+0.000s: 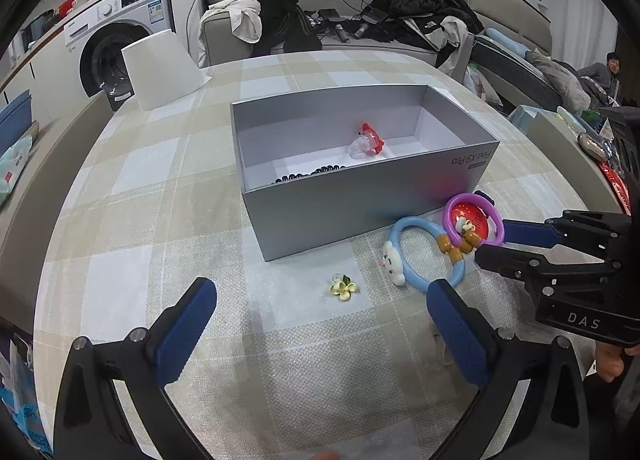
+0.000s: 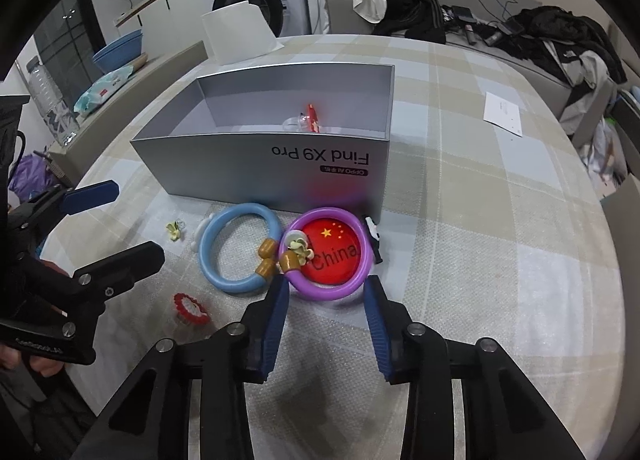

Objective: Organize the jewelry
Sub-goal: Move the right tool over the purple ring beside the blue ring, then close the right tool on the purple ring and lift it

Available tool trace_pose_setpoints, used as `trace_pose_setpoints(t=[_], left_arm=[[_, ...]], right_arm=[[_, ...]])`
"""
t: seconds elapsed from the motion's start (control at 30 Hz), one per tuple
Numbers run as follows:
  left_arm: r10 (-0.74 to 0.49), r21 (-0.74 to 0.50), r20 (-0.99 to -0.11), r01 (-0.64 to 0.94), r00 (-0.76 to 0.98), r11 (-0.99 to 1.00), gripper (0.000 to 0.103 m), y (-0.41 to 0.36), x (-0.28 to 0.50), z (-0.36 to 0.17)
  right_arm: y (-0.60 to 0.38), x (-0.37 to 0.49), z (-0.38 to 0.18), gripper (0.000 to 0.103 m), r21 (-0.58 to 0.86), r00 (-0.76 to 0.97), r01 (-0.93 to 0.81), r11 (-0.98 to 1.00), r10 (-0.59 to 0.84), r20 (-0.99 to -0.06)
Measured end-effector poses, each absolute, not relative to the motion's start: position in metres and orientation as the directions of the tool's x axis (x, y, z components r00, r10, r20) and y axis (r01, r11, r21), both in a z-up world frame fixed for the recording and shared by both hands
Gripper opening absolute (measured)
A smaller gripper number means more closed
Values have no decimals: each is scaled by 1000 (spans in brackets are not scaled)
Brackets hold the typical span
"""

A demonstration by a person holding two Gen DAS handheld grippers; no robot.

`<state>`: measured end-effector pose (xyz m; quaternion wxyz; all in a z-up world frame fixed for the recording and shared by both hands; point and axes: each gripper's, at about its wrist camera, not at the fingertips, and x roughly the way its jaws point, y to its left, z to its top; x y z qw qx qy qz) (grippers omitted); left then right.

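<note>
The purple bracelet (image 2: 326, 254), glossy with amber beads, is seen encircling a red badge (image 2: 332, 256) just before the grey box (image 2: 260, 164), toward the table's (image 2: 480, 260) middle; black beads (image 1: 310, 174) inside are largely hidden by the box wall. The right gripper (image 2: 326, 292) is spread wide at the bracelet's near rim, gripping nothing. The left gripper (image 1: 320, 300) is likewise held wide and empty, by a yellow flower charm (image 1: 343, 288).

Matt grey cardboard box (image 1: 360, 204), glossy plastic bangles (image 2: 240, 248), checked cloth tablecloth (image 1: 160, 188)
</note>
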<state>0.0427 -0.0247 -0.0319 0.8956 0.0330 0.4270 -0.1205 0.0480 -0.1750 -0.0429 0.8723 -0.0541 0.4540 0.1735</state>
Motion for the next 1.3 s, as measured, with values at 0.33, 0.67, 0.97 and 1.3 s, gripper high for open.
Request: trace_pose_setpoints(t=[0.33, 0.67, 0.97, 1.3], left_arm=[[-185, -44, -774, 241, 605, 970, 102, -26, 44, -32], [-176, -52, -783, 220, 597, 974, 102, -19, 46, -34], [-172, -47, -789, 221, 590, 974, 102, -21, 45, -35], [-158, -29, -799, 226, 580, 974, 102, -25, 48, -39]], right_arm=[[-177, 47, -41, 36, 76, 527, -350, 934, 263, -808], [-189, 40, -22, 21, 109, 579, -337, 935, 297, -759], [-190, 43, -20, 18, 108, 583, -335, 936, 296, -757], [-211, 45, -17, 26, 157, 584, -304, 940, 314, -749]])
